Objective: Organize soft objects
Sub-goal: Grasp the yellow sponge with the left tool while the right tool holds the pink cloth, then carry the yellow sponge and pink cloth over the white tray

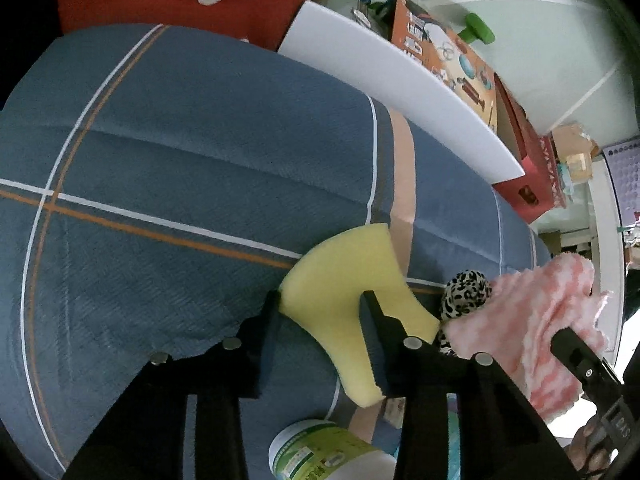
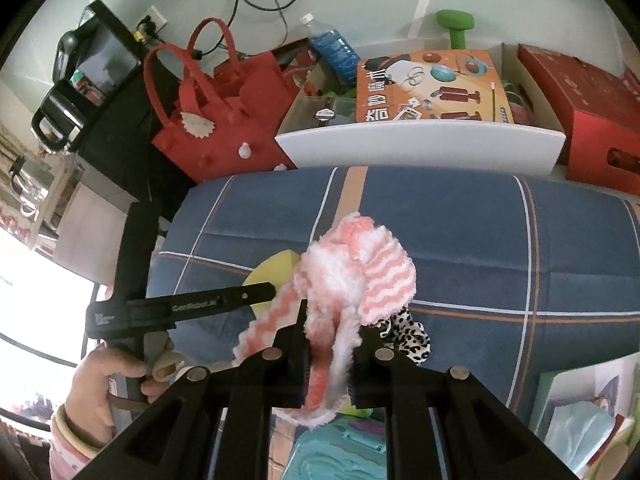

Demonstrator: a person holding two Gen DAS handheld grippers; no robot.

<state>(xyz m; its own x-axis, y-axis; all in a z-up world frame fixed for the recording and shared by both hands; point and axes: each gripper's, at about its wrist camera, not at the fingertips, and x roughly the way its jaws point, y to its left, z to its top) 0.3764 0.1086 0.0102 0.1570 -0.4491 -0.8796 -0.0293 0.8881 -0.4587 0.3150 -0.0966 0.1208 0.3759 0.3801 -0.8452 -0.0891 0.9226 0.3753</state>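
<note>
A yellow sponge (image 1: 340, 280) lies on the blue plaid cushion (image 1: 180, 160). My left gripper (image 1: 322, 300) is shut on it, one pad at its left corner and the other pressed into its middle. The sponge (image 2: 276, 266) peeks out behind the pink cloth in the right wrist view. My right gripper (image 2: 334, 322) is shut on a fluffy pink-and-white striped cloth (image 2: 360, 272), held just above the cushion (image 2: 480, 240). That cloth (image 1: 532, 312) hangs right of the sponge. A leopard-print fabric piece (image 1: 466, 292) lies between them, partly under the cloth (image 2: 406, 338).
Behind the cushion stands a white bin (image 2: 420, 144) with boxes, a red felt bag (image 2: 224, 120) and a red carton (image 2: 592, 120). A green-labelled tub (image 1: 320, 452) and a teal object (image 2: 336, 456) sit at the near edge. A hand (image 2: 104, 376) holds the left gripper.
</note>
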